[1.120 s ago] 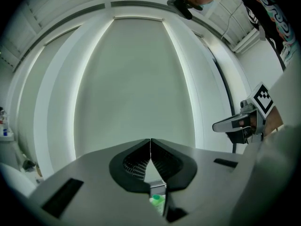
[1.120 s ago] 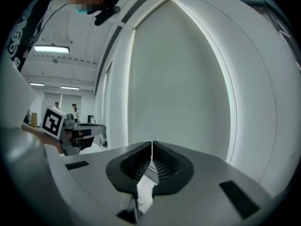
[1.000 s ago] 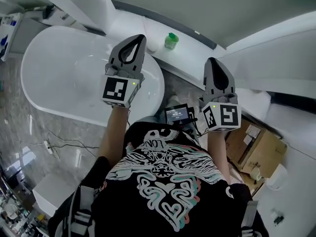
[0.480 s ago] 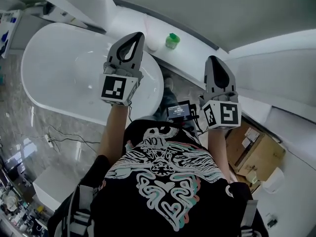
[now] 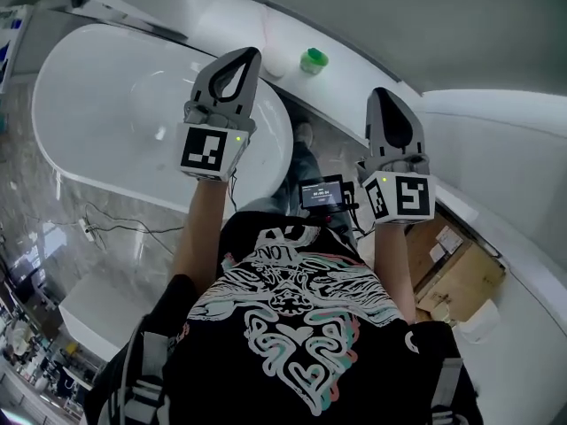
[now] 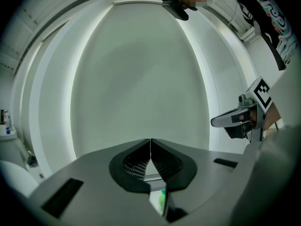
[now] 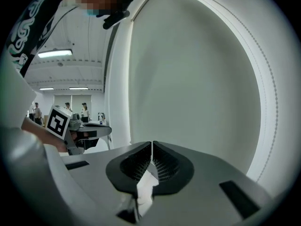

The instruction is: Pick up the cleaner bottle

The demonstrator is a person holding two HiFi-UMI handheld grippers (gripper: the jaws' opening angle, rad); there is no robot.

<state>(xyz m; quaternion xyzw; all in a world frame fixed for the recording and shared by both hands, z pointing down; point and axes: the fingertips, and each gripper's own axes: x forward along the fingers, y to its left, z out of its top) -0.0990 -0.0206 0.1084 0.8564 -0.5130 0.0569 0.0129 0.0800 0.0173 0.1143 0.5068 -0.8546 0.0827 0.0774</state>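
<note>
The cleaner bottle (image 5: pixel 312 60) shows as a green cap, standing on the white ledge (image 5: pixel 354 104) behind the bathtub. In the head view my left gripper (image 5: pixel 251 54) is held out over the tub's right end, its tip just left of the bottle and apart from it. My right gripper (image 5: pixel 382 94) hangs to the bottle's right and nearer to me. Both are shut with nothing in them. In the left gripper view the jaws (image 6: pixel 150 141) meet, and a bit of green (image 6: pixel 162 199) shows beneath them. The right gripper view shows its jaws (image 7: pixel 152 144) pressed together before a pale wall.
A white oval bathtub (image 5: pixel 97 158) fills the left of the head view, with cables (image 5: pixel 106 237) on the marble floor beside it. A small screen device (image 5: pixel 321 193) hangs at my waist. Cardboard boxes (image 5: pixel 461 273) lie at the lower right. Next to the bottle sits a white round object (image 5: pixel 273 67).
Both grippers have sunk a little and moved forward toward the ledge, still side by side. Their jaws stayed shut. The bottle has not moved.
</note>
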